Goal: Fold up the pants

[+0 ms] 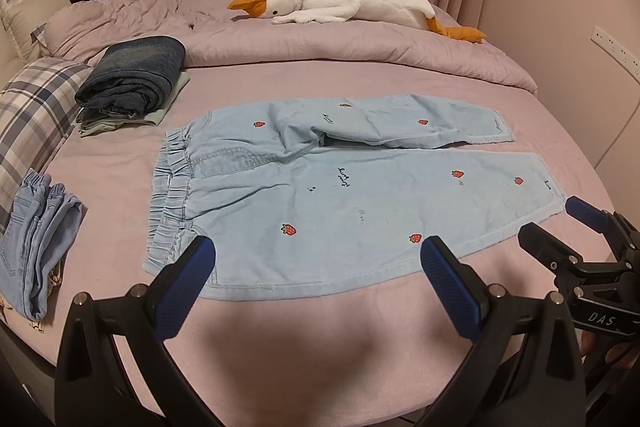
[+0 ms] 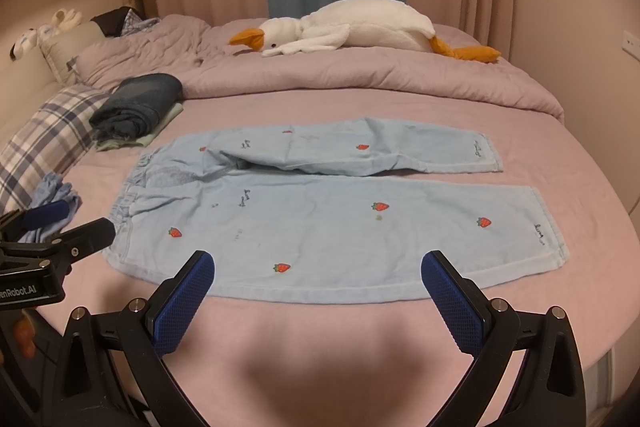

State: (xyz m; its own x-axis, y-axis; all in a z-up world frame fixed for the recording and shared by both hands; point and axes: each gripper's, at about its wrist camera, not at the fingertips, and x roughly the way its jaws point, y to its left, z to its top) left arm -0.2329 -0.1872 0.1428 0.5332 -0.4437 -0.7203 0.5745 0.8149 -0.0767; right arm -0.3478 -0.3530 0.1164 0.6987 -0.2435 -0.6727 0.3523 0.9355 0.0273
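The pants (image 1: 320, 187) lie flat on the bed (image 1: 400, 87), long axis crosswise, waistband toward the left gripper (image 1: 318, 259), hems toward the right gripper (image 2: 318, 271), both spread wide and empty.

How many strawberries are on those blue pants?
7 show on the pants: near leg; far leg. Folds may hide more.

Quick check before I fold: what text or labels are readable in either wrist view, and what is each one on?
"DAS": white letters on the right tongs body, seen in the left wrist view.
"enRobot.AI": cut off at the frame edge, on the left tongs body.
Dark cursive embroidery on the pants: too small to read.
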